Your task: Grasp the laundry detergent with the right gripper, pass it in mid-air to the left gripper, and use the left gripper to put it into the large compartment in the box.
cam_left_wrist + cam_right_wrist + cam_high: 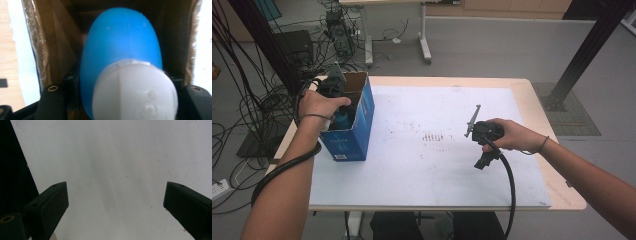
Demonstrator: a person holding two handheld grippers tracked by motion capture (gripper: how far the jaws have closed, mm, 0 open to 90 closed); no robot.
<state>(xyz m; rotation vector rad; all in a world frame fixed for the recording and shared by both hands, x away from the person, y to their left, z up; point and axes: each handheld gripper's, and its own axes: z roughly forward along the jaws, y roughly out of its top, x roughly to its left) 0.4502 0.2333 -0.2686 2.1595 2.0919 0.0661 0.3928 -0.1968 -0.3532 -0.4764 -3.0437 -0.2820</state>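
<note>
The left tongs [343, 107] are down in the mouth of the blue carton [357, 135] at the counter's [532, 92] left edge, pinching a blue bottle with a white cap [125, 67] — cap toward the camera, body pointing deeper into the brown cardboard interior. The bottle sits inside the carton's opening, so the step in hand looks like the placing, or just possibly the lifting out, of the bottle. If placing, the next move calls for spreading the jaws and drawing the hand straight up without snagging the carton's flaps.

The right tongs [482, 161] hover over the white mat [422, 165], spread wide and holding nothing.

The carton's front carries a small white label — its print is too blurred to read. The cap shows faint raised marks, also unreadable.
</note>
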